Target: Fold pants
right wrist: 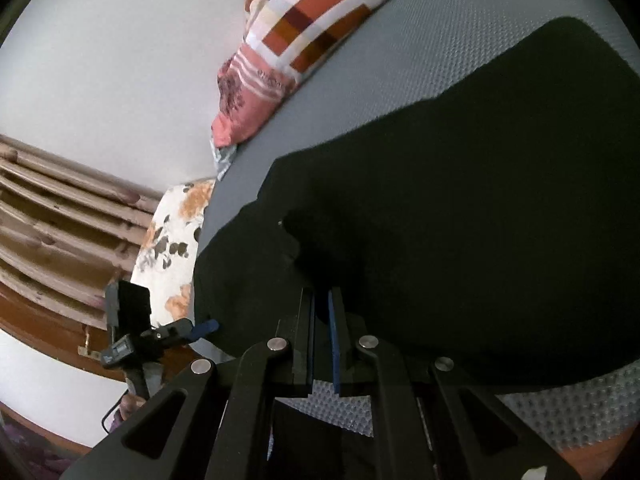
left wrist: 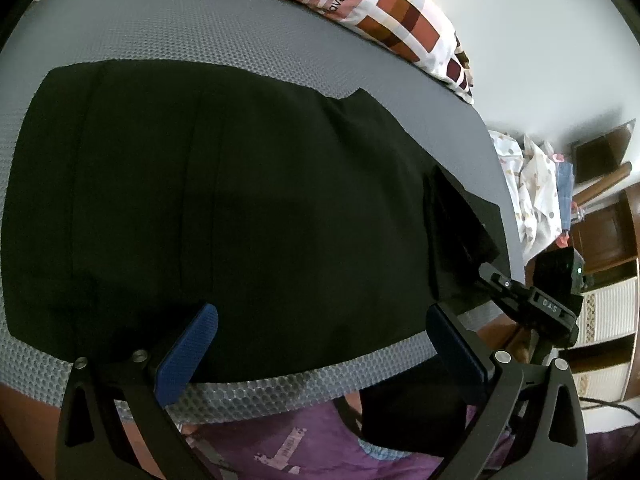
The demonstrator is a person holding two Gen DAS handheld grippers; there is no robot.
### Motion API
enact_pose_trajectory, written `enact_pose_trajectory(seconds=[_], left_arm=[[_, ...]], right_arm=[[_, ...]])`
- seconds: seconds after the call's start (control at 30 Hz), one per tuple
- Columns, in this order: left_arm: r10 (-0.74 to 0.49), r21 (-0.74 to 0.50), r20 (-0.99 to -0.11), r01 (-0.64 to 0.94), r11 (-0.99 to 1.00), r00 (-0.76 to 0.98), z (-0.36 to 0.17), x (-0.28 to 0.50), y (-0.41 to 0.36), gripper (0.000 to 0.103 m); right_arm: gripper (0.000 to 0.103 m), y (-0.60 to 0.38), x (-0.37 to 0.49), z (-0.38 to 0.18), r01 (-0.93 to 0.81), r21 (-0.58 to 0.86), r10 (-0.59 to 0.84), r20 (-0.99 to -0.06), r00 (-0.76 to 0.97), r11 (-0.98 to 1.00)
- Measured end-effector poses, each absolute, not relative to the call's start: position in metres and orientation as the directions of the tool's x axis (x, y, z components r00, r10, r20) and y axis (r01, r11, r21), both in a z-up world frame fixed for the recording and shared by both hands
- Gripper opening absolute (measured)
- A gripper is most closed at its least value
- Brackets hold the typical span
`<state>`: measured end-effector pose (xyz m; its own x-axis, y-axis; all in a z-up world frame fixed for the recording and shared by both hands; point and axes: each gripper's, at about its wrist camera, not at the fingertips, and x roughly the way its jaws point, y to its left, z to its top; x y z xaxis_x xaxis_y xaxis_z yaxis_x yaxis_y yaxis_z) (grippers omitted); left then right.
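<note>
Black pants (left wrist: 224,208) lay spread flat on the grey mesh bed mat (left wrist: 248,52), long axis running left-right across the left wrist view, w/ the near edge parallel to the mat's front rim.

Left gripper (left wrist: 320,356) hung over that near edge, pointing down at the cloth, jaws released and wide apart, nothing between the 2 blue pads (left wrist: 188,356). Pants sat directly ahead of and under it.

Right gripper (right wrist: 322,340) was the busy one: jaws clenched, the 2 pads nearly touching, and black cloth sat right at their tips. Looked like a pinch on a pants end, though black-on-black made the exact bite hard to confirm. In the left view that same gripper showed at the right side of the bed, w/ a lifted, doubled-over flap of cloth at its tip.

Key relation, as a judgement: the right hand held 1 end of the long axis, and the rest of the pants stretched away toward the left hand. So the fold probably ran along that axis, right end carried over toward the left, w/ the left gripper placed to pin or receive.

Patterned pillow (left wrist: 384,12) lay at the far edge of the bed, well apart from the pants.
</note>
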<state>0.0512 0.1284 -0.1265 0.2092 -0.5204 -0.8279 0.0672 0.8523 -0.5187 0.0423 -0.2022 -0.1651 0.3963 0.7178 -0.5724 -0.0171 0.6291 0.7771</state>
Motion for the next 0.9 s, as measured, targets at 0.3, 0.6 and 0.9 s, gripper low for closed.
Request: enact_pose_trajectory(seconds=[0.3,0.6,0.9], left_arm=[[-0.511,-0.507,-0.837,0.073,0.859,0.193,-0.129,0.051,0.122,0.103],[-0.519,-0.517,-0.832,0.066,0.853,0.197,-0.129,0.053,0.124,0.103],[-0.515,-0.508,-0.836,0.088,0.857,0.188,-0.130,0.053,0.118,0.103]], right_arm=[[0.020,-0.184,0.045,-0.167,-0.090,0.732,0.710,-0.613,0.346,0.676],[0.032,-0.179,0.037,-0.155,-0.154,0.804,0.804,-0.519,0.288,0.574],[0.037,-0.204,0.072,-0.144,-0.131,0.702,0.688,-0.613,0.389,0.700]])
